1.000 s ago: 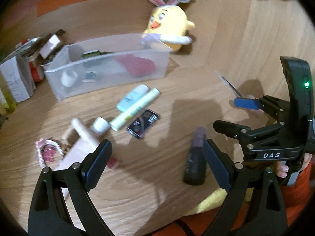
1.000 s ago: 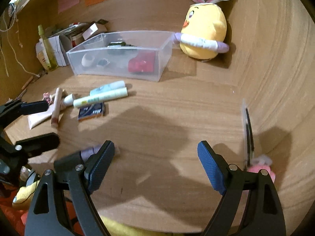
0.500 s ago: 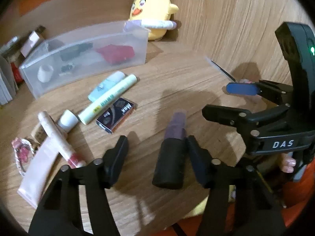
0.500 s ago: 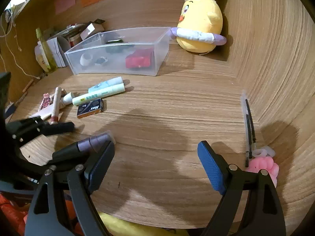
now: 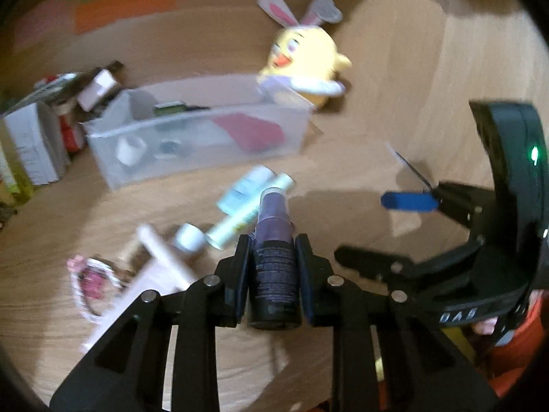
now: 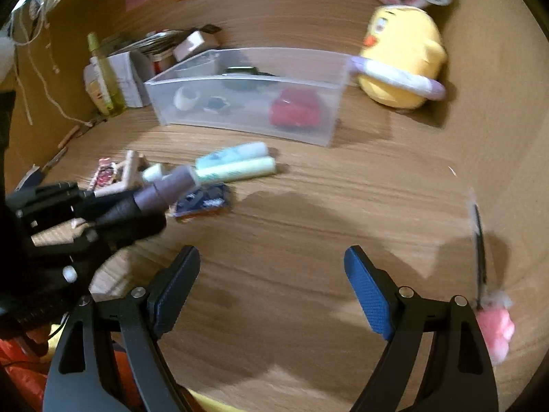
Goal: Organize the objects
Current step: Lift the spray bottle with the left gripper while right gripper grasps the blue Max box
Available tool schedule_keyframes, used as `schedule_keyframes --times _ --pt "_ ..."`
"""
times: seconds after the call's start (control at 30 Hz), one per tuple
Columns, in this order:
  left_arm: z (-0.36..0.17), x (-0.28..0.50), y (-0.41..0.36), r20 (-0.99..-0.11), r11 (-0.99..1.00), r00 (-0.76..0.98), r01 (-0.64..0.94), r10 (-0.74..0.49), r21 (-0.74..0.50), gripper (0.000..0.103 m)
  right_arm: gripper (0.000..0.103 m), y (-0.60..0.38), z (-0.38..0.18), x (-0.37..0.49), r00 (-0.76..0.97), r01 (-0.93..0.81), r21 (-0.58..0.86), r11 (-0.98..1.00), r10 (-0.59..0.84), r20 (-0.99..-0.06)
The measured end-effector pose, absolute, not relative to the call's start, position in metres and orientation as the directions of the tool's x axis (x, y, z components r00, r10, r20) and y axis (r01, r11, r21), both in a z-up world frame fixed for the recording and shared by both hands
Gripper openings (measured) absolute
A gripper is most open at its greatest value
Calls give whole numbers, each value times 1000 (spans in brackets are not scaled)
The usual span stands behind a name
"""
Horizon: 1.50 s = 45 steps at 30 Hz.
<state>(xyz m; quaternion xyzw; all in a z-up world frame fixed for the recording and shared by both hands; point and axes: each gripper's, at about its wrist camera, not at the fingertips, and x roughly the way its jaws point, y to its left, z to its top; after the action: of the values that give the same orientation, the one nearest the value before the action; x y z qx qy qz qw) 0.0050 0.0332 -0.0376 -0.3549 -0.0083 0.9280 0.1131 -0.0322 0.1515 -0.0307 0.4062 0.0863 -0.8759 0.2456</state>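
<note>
My left gripper (image 5: 272,257) is shut on a dark purple bottle (image 5: 274,261) and holds it above the wooden table; the bottle also shows in the right wrist view (image 6: 161,192), held in the air. A clear plastic bin (image 5: 206,137) stands behind, with a red item (image 6: 295,110) and small things inside. Two pale tubes (image 6: 236,163), a dark packet (image 6: 202,202), a pink tube (image 5: 154,267) and a pink hair band (image 5: 91,281) lie on the table. My right gripper (image 6: 271,285) is open and empty above the table's front.
A yellow bunny-eared plush (image 6: 401,58) sits at the back right by the bin (image 6: 247,92). Boxes and a yellow-green bottle (image 6: 103,75) crowd the back left. A thin black pen and a pink fluffy thing (image 6: 494,326) lie at the right.
My left gripper has closed on the purple bottle and lifted it off the table. The right gripper stays open and has shifted a little.
</note>
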Motion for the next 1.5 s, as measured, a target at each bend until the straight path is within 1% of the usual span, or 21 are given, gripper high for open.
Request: schedule_keyframes --times 0.2,0.43,0.53,0.57,0.6,0.7,0.77,1.0,1.23,1.5 --pt "-19 3 -4 -619 -986 -767 -121 168 -118 25 84 118 -27 -43 -508 565 58 -823 -403 -761" --pt "-7 1 -28 -592 -989 -795 -70 133 -127 25 84 82 -41 -57 -467 602 37 -798 -389 -794" --pt "-4 -2 -33 -586 -989 -800 -60 128 -133 25 82 70 -46 -57 -457 620 16 -784 -378 -805" --pt "-3 -3 -34 -582 -989 -803 -58 127 -135 25 78 69 -46 -57 -459 621 11 -784 -374 -806" --pt "-1 -3 -36 -579 -989 -806 -57 125 -135 25 69 67 -47 -57 -459 622 4 -783 -369 -808" --pt "4 -5 -38 -569 -990 -814 -52 116 -128 25 52 66 -50 -58 -461 626 -10 -780 -359 -812" --pt "7 -5 -38 -563 -991 -819 -50 112 -124 25 45 67 -49 -57 -460 629 -8 -778 -364 -810" --pt "23 -10 -39 -533 -991 -839 -49 106 -121 25 44 80 -35 -53 -500 615 -5 -788 -385 -776" --pt "40 -21 -41 -506 -993 -858 -37 87 -108 25 44 99 8 -55 -582 581 7 -814 -422 -695" --pt "50 -44 -41 -506 -997 -861 -16 56 -82 25 45 108 52 -78 -655 540 23 -841 -437 -616"
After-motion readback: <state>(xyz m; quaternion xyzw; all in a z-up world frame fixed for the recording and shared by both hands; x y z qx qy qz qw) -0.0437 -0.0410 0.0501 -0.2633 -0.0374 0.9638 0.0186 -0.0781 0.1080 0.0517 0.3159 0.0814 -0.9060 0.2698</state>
